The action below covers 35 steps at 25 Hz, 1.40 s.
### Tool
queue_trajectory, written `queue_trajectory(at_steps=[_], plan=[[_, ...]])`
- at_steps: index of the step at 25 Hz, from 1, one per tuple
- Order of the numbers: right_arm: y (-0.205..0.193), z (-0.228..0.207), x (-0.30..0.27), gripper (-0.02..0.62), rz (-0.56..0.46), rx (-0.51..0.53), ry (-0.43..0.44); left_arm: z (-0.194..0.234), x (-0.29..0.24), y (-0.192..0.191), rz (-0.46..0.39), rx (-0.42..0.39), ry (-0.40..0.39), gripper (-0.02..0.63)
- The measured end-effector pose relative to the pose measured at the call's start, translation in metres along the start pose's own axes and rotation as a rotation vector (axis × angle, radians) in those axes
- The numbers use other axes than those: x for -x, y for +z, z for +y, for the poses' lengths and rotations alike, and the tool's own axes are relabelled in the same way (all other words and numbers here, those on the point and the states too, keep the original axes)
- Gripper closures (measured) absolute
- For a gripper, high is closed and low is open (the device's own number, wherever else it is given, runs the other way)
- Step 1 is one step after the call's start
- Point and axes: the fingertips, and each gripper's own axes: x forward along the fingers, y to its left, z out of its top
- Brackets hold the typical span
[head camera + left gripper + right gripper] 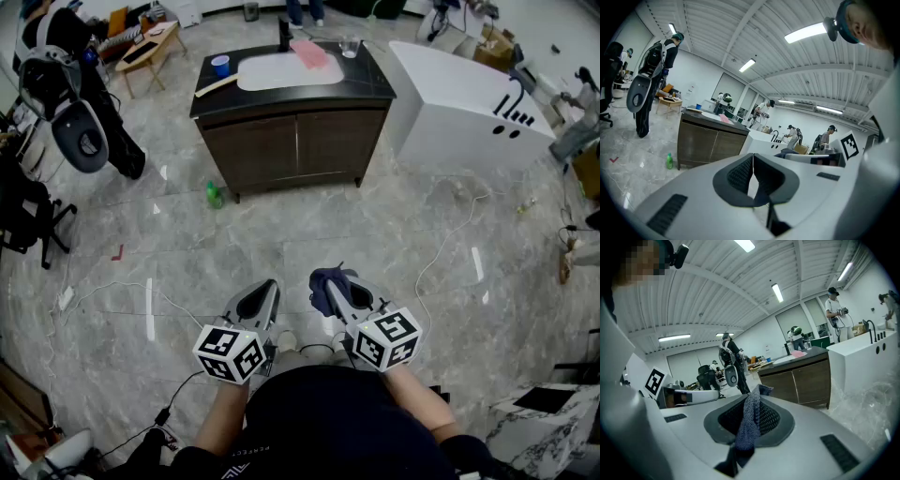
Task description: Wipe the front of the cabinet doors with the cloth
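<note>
A dark wooden vanity cabinet [295, 145] with two closed front doors stands far ahead on the marble floor; it also shows in the left gripper view [710, 143] and the right gripper view [799, 380]. My right gripper [330, 286] is held low near my body, shut on a dark blue cloth [328, 283] that sticks up between its jaws [750, 420]. My left gripper [263, 292] is beside it, shut, with nothing between its jaws [751, 176]. Both are well short of the cabinet.
A green bottle [215, 195] stands on the floor at the cabinet's left corner. A white sink unit [469, 103] sits right of the cabinet. A hanging robot suit [70, 94] and a small wooden table [150, 47] are at left. Cables [441, 253] run across the floor.
</note>
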Motion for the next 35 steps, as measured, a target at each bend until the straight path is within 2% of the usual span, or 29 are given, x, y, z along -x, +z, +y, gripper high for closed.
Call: queue_trajectory(at_steps=[4,9,15,20,25,35], plan=[[-0.001,0.001,0.001,0.545,0.001,-0.013,-0.001,0.0,0.002,0.0,0.002,-0.001,-0.003,0.598],[0.003,-0.001,0.0,0.545,-0.023,-0.08,0.015,0.0,-0.001,0.001,0.012,-0.001,-0.008,0.598],[0.006,-0.004,-0.014,0.545,-0.024,-0.08,0.012,0.012,-0.007,0.006,0.008,-0.003,-0.009,0.598],[0.002,0.002,-0.039,0.545,0.013,-0.064,-0.001,0.037,-0.001,0.01,0.004,0.006,0.008,0.598],[0.009,0.016,-0.071,0.545,-0.011,-0.081,0.011,0.066,0.009,0.018,0.007,0.01,0.026,0.598],[-0.005,0.039,-0.117,0.545,0.025,-0.082,-0.006,0.132,0.031,0.018,-0.001,0.064,0.061,0.598]])
